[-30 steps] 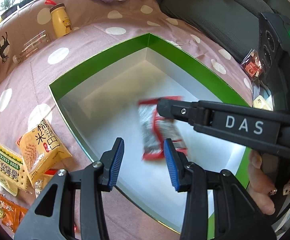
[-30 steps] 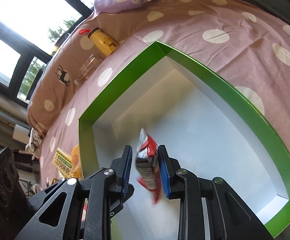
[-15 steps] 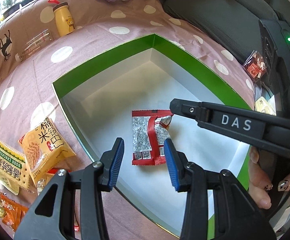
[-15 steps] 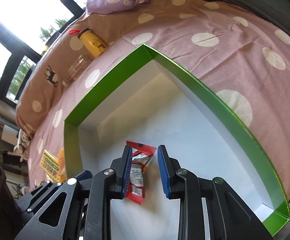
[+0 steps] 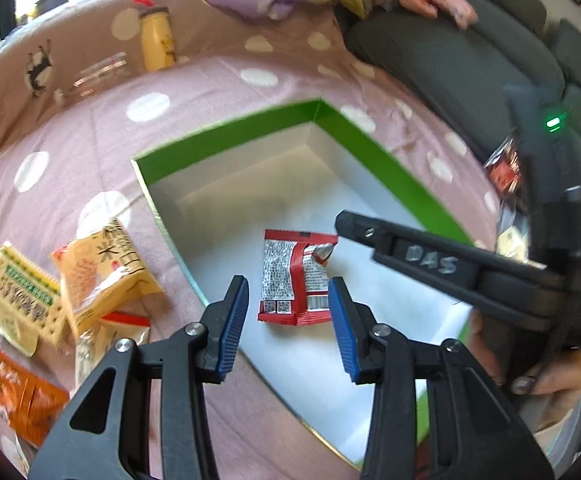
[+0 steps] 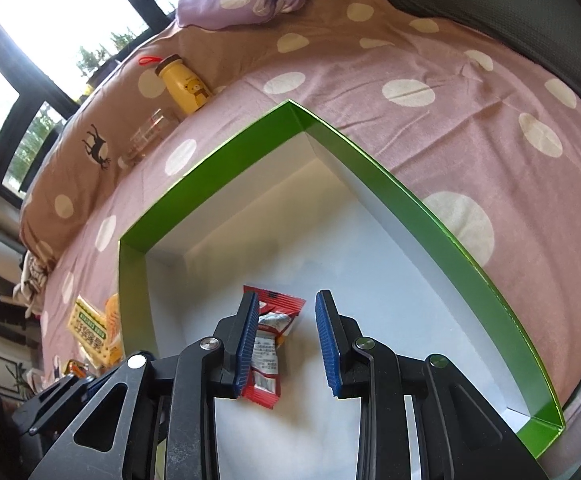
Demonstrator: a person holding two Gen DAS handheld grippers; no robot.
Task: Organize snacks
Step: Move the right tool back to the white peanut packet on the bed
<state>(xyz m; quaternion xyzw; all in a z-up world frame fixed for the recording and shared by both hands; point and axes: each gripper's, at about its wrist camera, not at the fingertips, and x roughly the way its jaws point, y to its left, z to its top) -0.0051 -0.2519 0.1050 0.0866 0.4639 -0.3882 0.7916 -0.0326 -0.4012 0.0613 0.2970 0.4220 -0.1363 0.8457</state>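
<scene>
In the green box (image 6: 430, 216), the red packet (image 6: 268, 344) lies flat, long axis toward our empty right gripper (image 6: 286, 340), whose jaws stand apart above it.

Green box (image 6: 430, 216), white inside; red-and-silver packet (image 5: 296, 276); pink white-dotted cloth (image 6: 450, 80).

A small red and silver foil snack packet (image 5: 296, 278) lies flat on the white floor of the open green-walled cardboard box (image 5: 226, 138), printed back up, nearer the box's left wall than its right. The box rests on the pink polka-dot bed cover (image 5: 90, 140). On the cover just outside that left wall lies a loose cluster: a yellow rice-cracker bag (image 5: 102, 276), a pale yellow soda-cracker pack (image 5: 20, 300), and an orange packet (image 5: 26, 400) nearest the bed's edge.
</scene>
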